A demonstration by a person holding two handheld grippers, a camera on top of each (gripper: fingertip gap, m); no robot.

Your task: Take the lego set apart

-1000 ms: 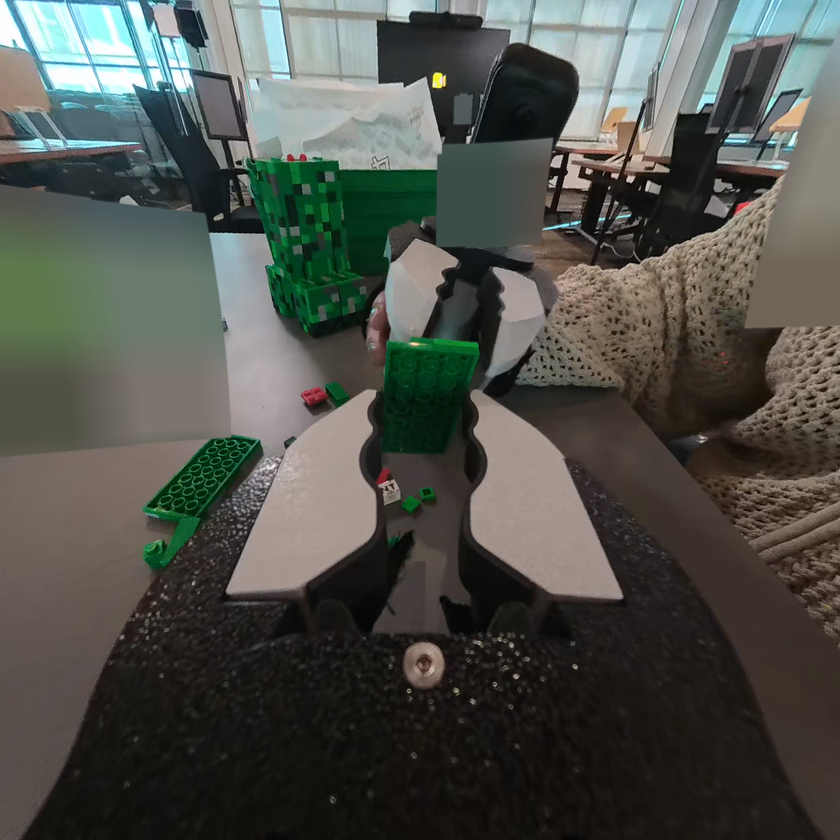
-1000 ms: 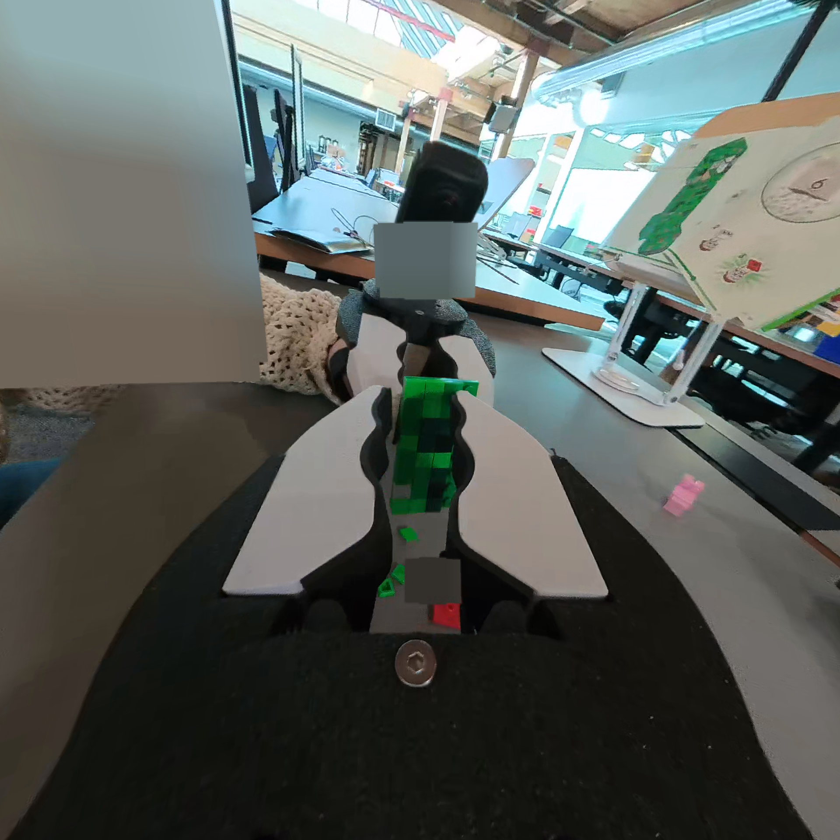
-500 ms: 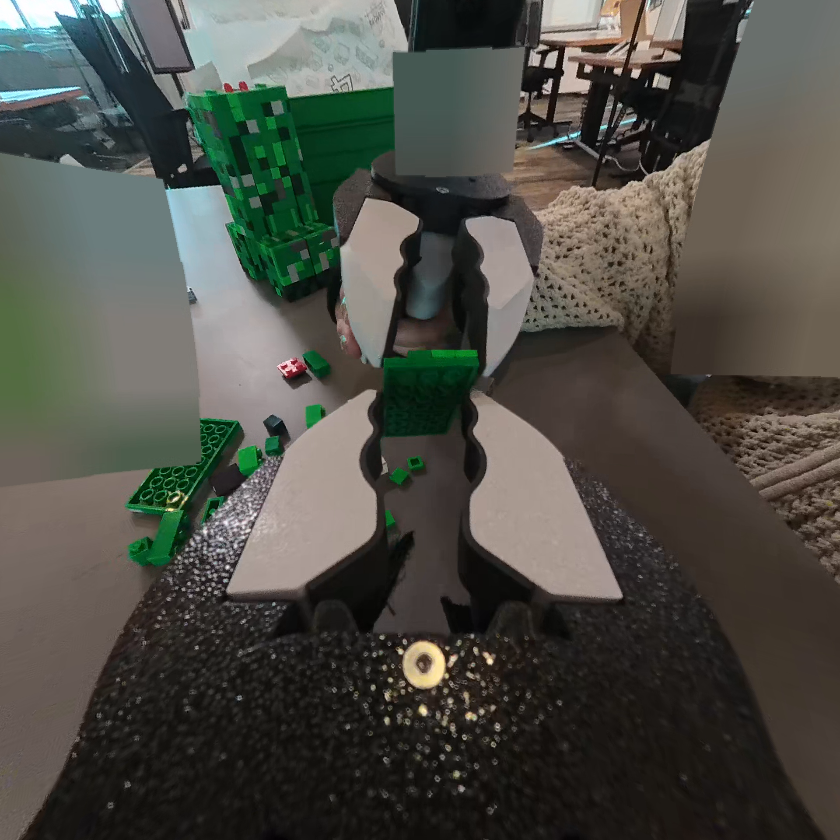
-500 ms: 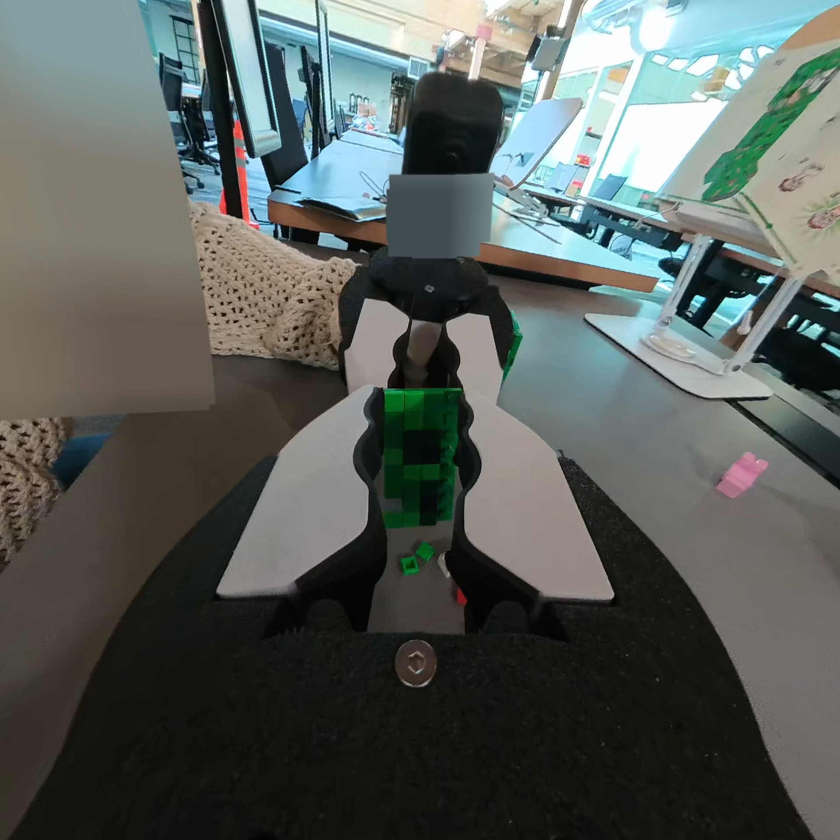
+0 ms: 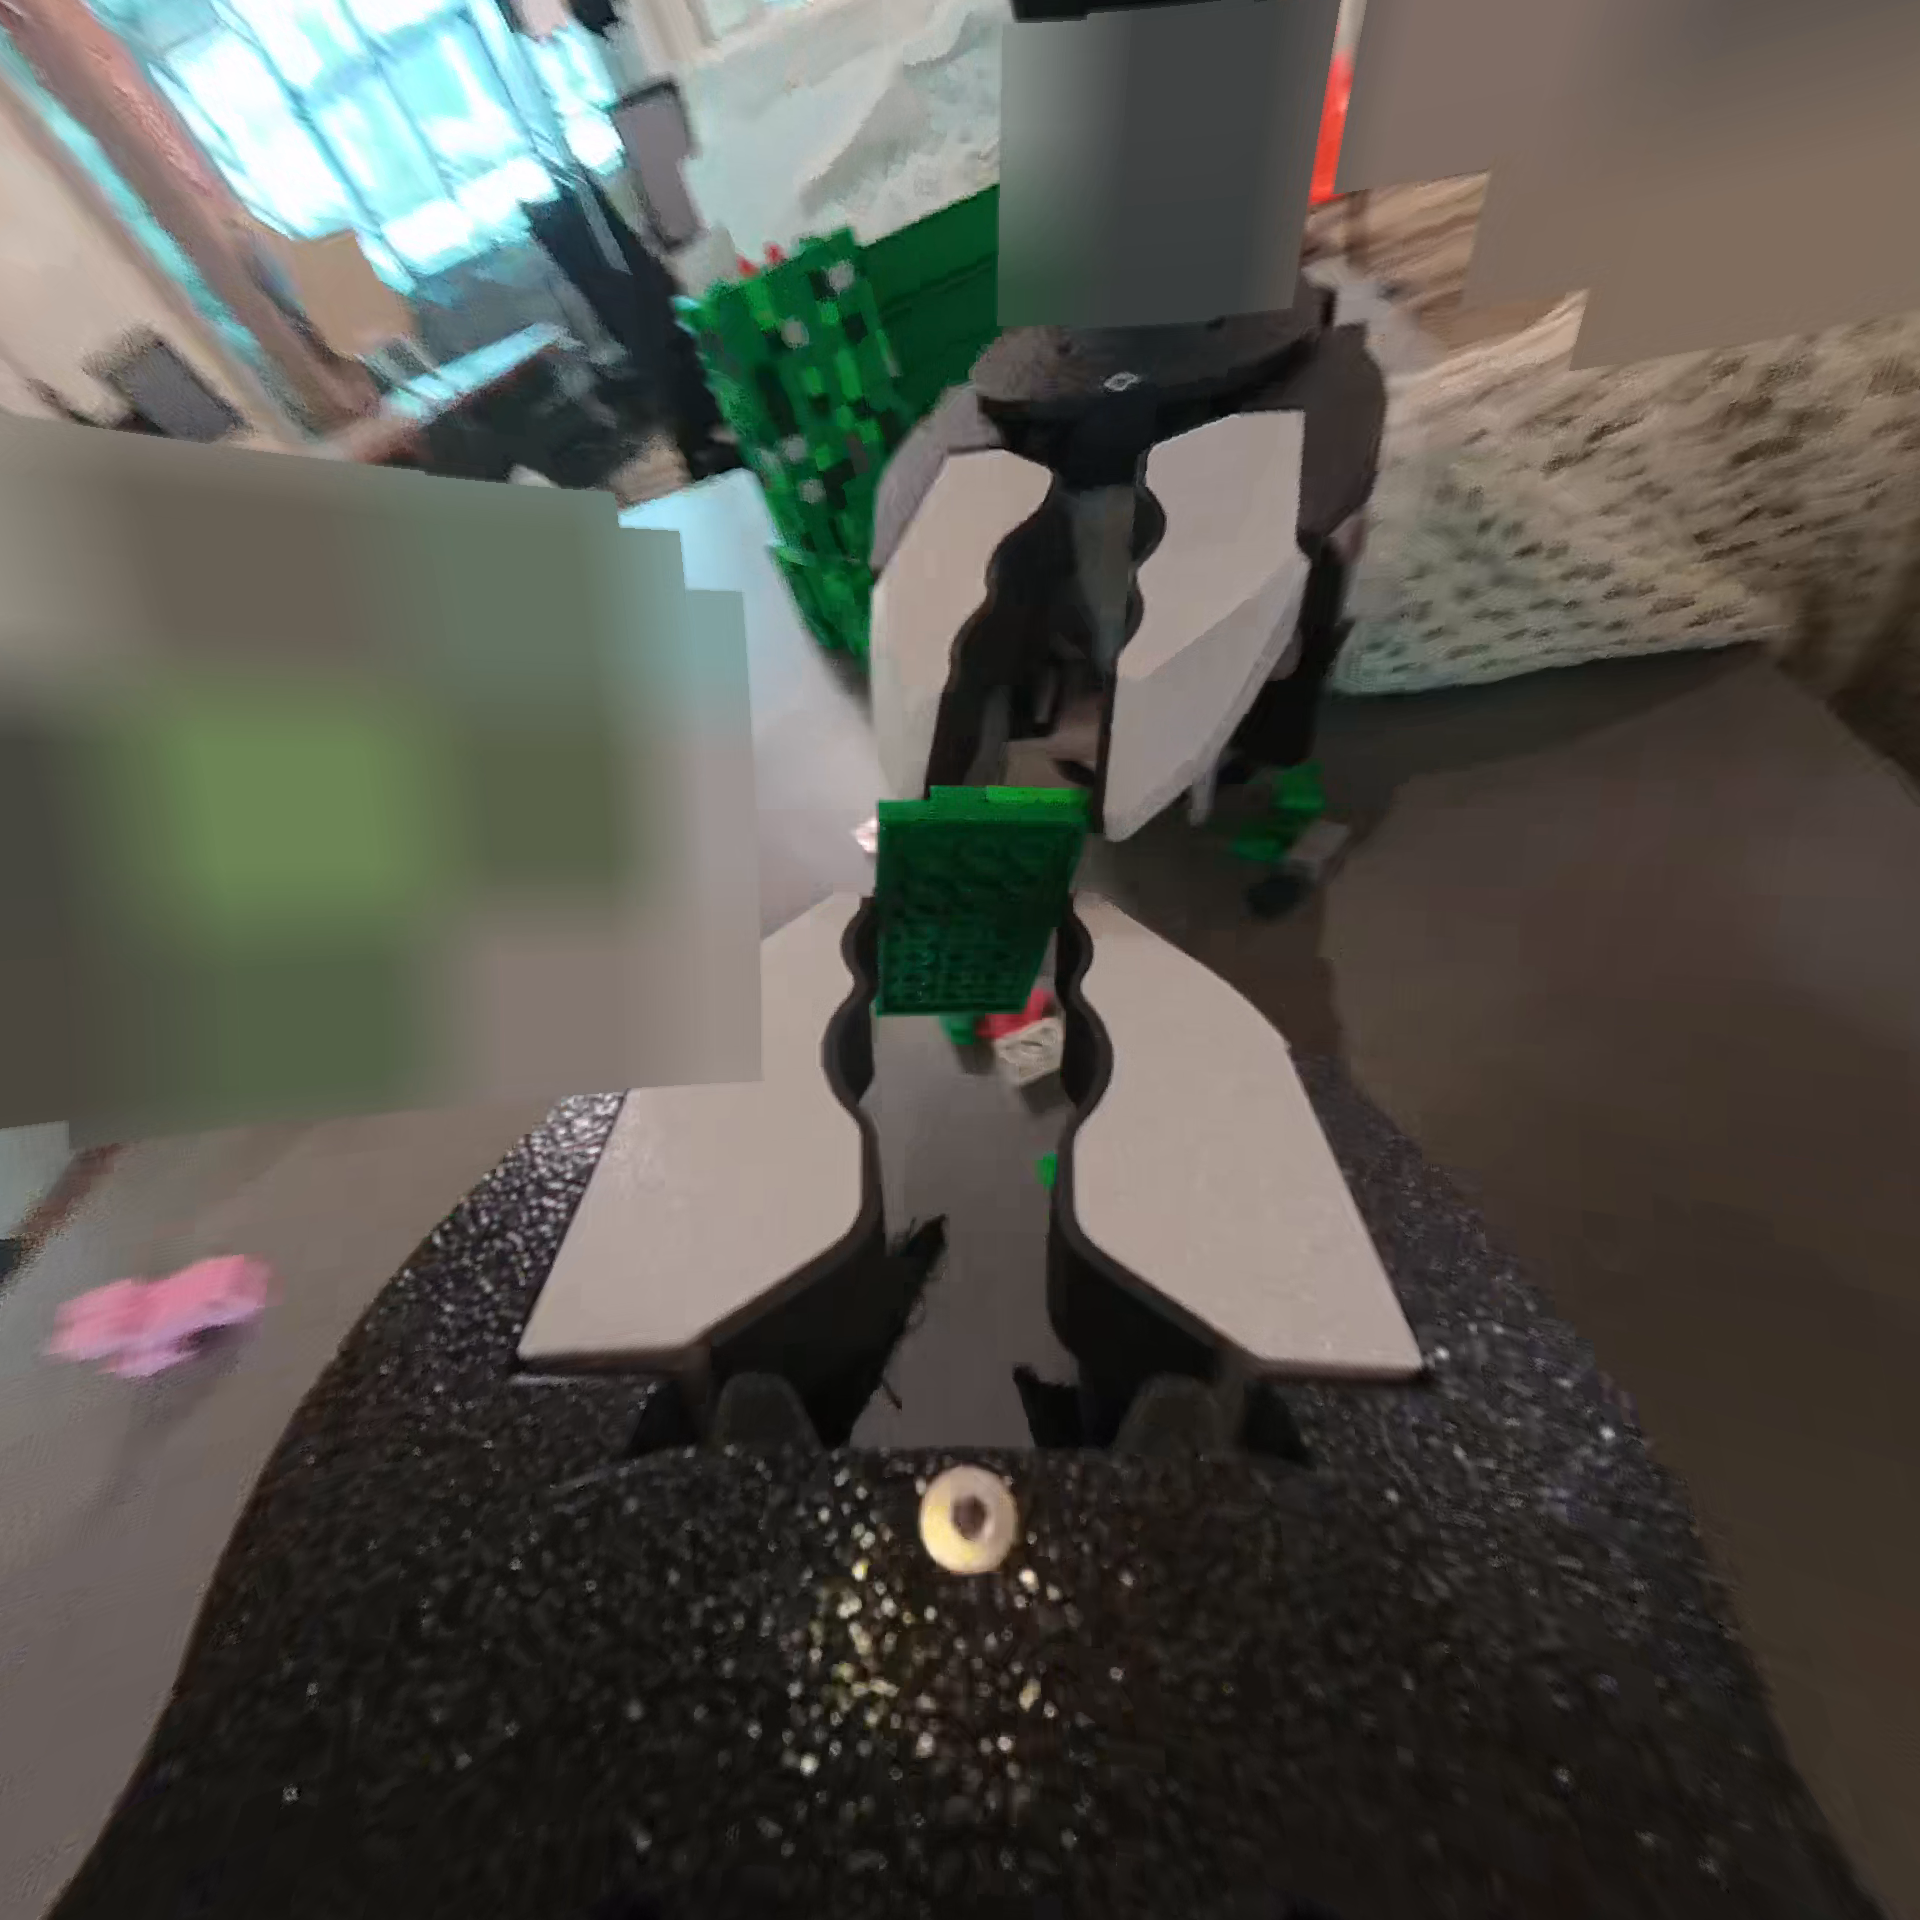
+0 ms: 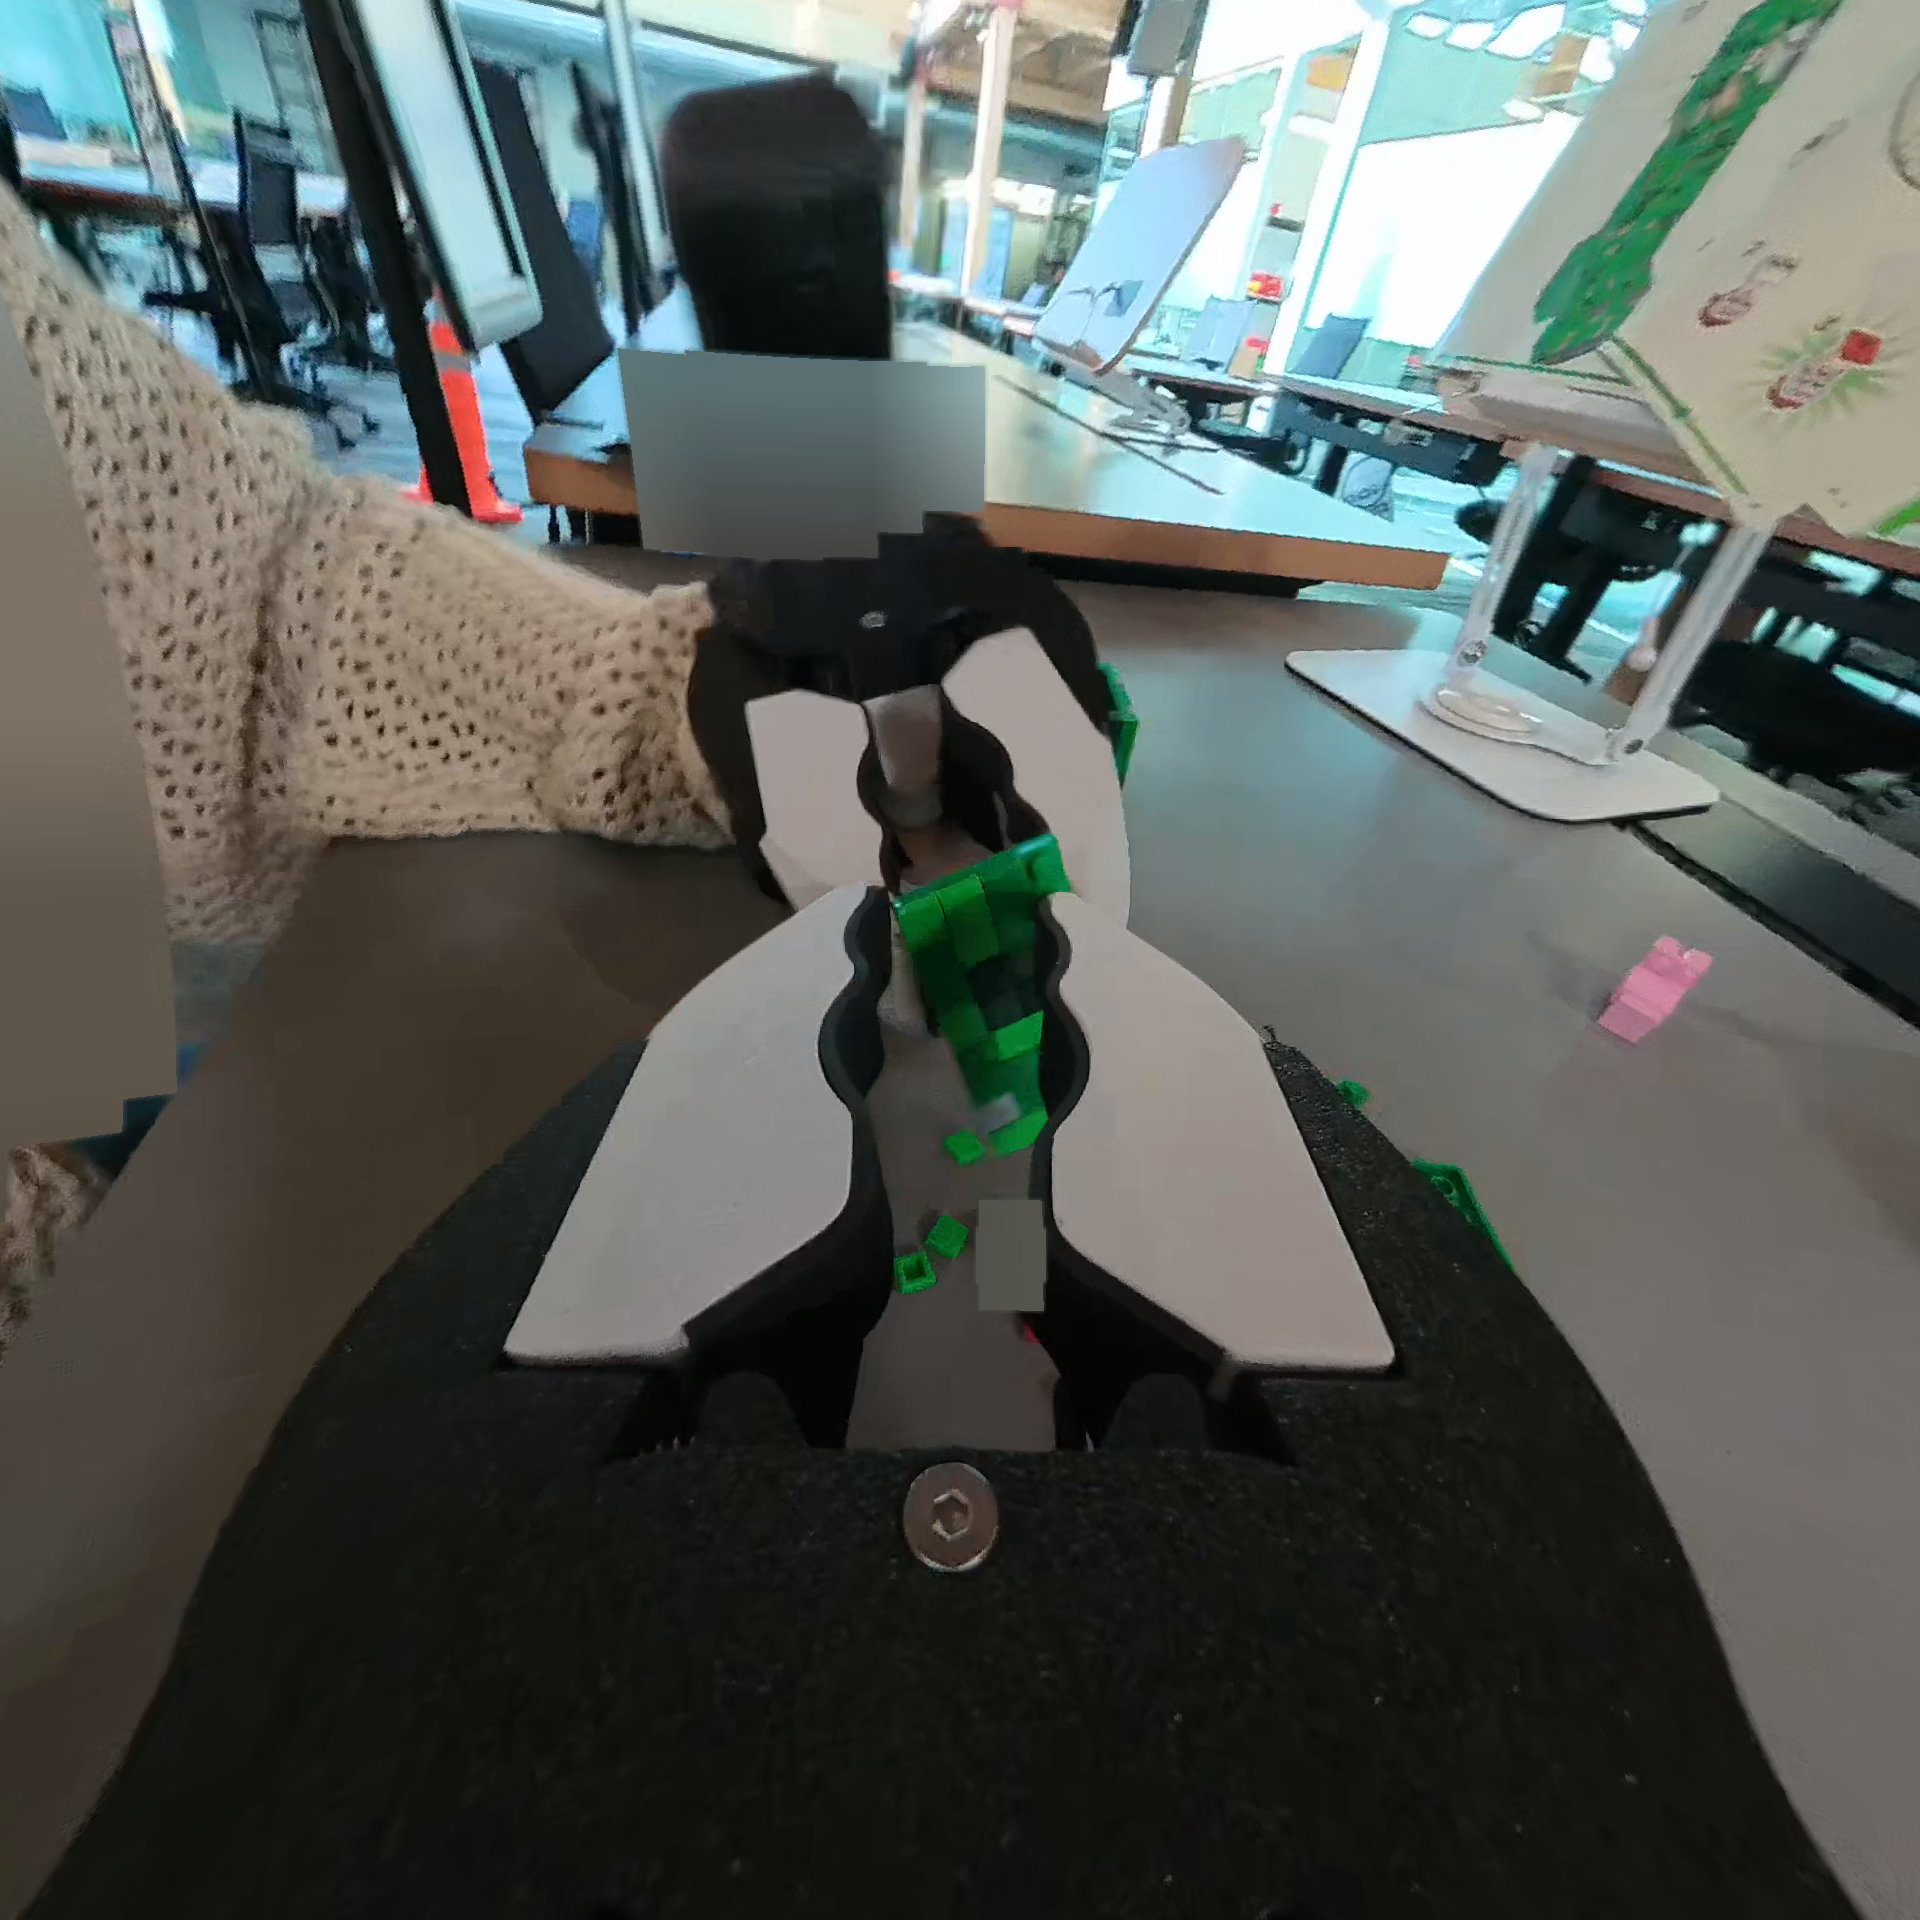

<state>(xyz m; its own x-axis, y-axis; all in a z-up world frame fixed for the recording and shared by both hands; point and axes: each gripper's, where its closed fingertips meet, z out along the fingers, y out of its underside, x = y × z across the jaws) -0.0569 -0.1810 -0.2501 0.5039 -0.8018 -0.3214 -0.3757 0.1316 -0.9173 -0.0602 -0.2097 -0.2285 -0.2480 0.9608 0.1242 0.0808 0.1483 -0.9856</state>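
A flat green lego panel (image 5: 971,904) is held upright between both grippers above the dark table (image 5: 1558,935). My left gripper (image 5: 961,920) is shut on its near end, and I see its plain studded back. The right gripper (image 5: 1013,808) faces me and clamps the far end. In the right wrist view my right gripper (image 6: 961,920) is shut on the same panel (image 6: 982,987), whose tiled green and dark face leans to the right. The left gripper (image 6: 966,862) meets it from the far side. Small loose green pieces (image 6: 930,1252) lie on the table below.
A tall green block figure (image 5: 821,416) stands at the back in front of a green box. A pink lego pig (image 6: 1652,987) lies on the table (image 6: 1351,935). A white stand (image 6: 1496,727) holds a booklet at the right. A knitted sleeve (image 6: 343,675) is on the left.
The panel, square in the right gripper before, now leans right there. The left wrist view has swung and blurred, and the pink pig has come into it.
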